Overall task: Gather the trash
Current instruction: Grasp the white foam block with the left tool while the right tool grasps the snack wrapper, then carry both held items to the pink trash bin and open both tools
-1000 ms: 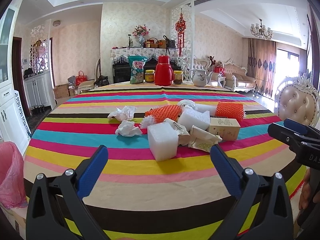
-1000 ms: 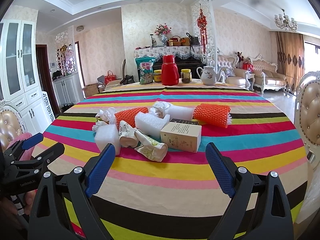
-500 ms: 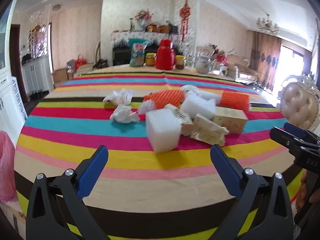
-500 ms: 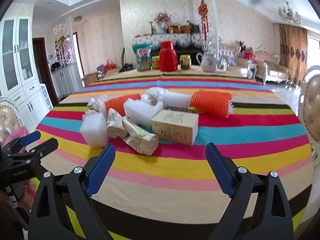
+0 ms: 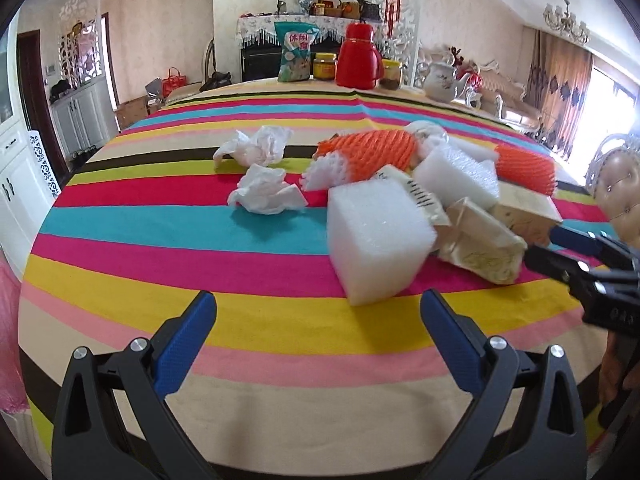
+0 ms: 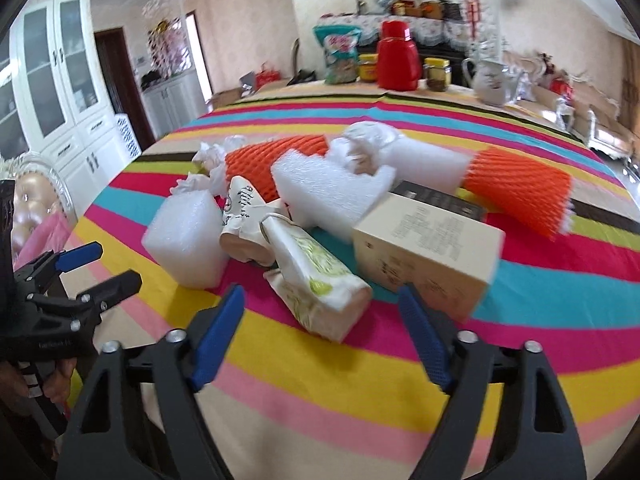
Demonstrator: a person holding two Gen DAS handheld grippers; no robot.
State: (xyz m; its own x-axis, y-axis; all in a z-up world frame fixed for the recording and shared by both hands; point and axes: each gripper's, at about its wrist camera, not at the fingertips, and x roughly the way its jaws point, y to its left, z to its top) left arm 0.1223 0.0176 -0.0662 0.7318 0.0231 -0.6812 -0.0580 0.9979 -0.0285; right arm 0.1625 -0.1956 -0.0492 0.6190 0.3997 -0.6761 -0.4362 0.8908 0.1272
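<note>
up front in the left wrist view, the left gripper [image 5: 318, 312] hangs over the near edge of the striped tablecloth [image 5: 160, 240], its blue-padded fingers spread wide with nothing between them. the white foam block [image 5: 378, 242] stands just ahead of it and a little to the right, at the near end of the trash pile. behind the block lie a beige paper bag [image 5: 478, 242], a cardboard box [image 5: 524, 210], another white foam slab [image 5: 458, 174] and two orange foam nets [image 5: 370, 154]. two crumpled tissues [image 5: 266, 192] sit apart to the left of the pile. the right gripper [image 5: 560, 248] reaches in from the right edge, near the bag. a red thermos [image 5: 358, 58] stands at the far side.

over in the right wrist view, the right gripper [image 6: 320, 316] is also spread open and empty, its tips close to the paper bag [image 6: 316, 276], which lies between the foam block [image 6: 186, 238] and the cardboard box [image 6: 428, 252]. the box looks blurred. an orange net [image 6: 522, 194] lies behind the box. the left gripper [image 6: 108, 266] shows at the left edge, fingers parted.
</note>
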